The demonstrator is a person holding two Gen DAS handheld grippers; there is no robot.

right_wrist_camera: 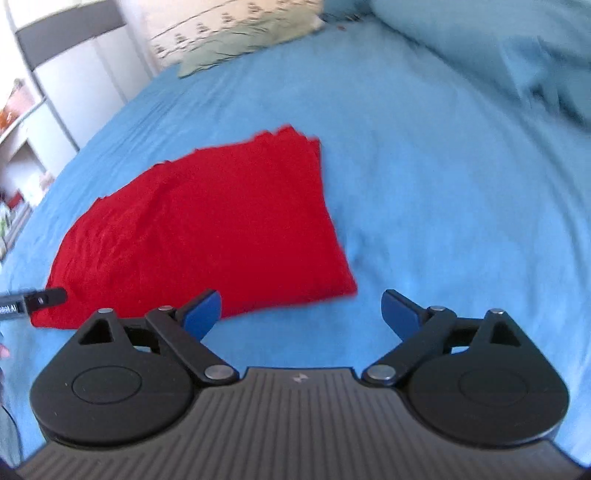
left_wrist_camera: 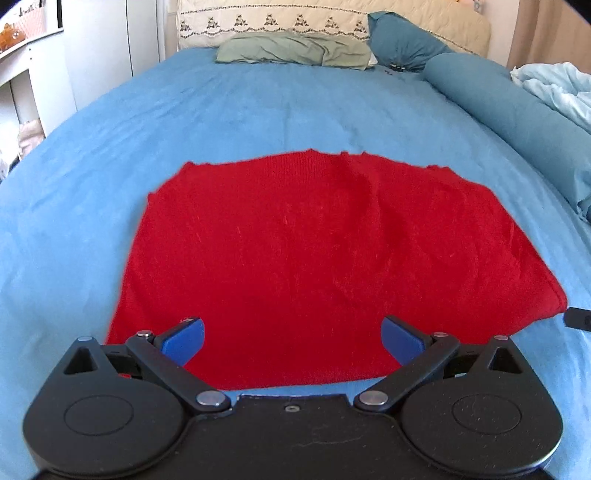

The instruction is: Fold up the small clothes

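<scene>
A red knitted garment [left_wrist_camera: 314, 258] lies folded flat in a rough rectangle on the blue bed sheet [left_wrist_camera: 258, 110]. My left gripper [left_wrist_camera: 291, 341] is open and empty, its blue fingertips [left_wrist_camera: 184, 338] hovering over the garment's near edge. In the right wrist view the same garment [right_wrist_camera: 207, 229] lies to the left. My right gripper [right_wrist_camera: 301, 314] is open and empty over bare sheet [right_wrist_camera: 424, 184], just right of the garment's near right corner. The tip of the right gripper [left_wrist_camera: 578, 319] shows at the left view's right edge, and the left gripper [right_wrist_camera: 40, 299] shows at the right view's left edge.
A green pillow [left_wrist_camera: 295, 48] and a cream embroidered pillow [left_wrist_camera: 273, 22] lie at the head of the bed. A teal bolster [left_wrist_camera: 517, 118] and pale blue bedding [left_wrist_camera: 557, 88] run along the right side. White furniture [left_wrist_camera: 33, 74] stands left of the bed.
</scene>
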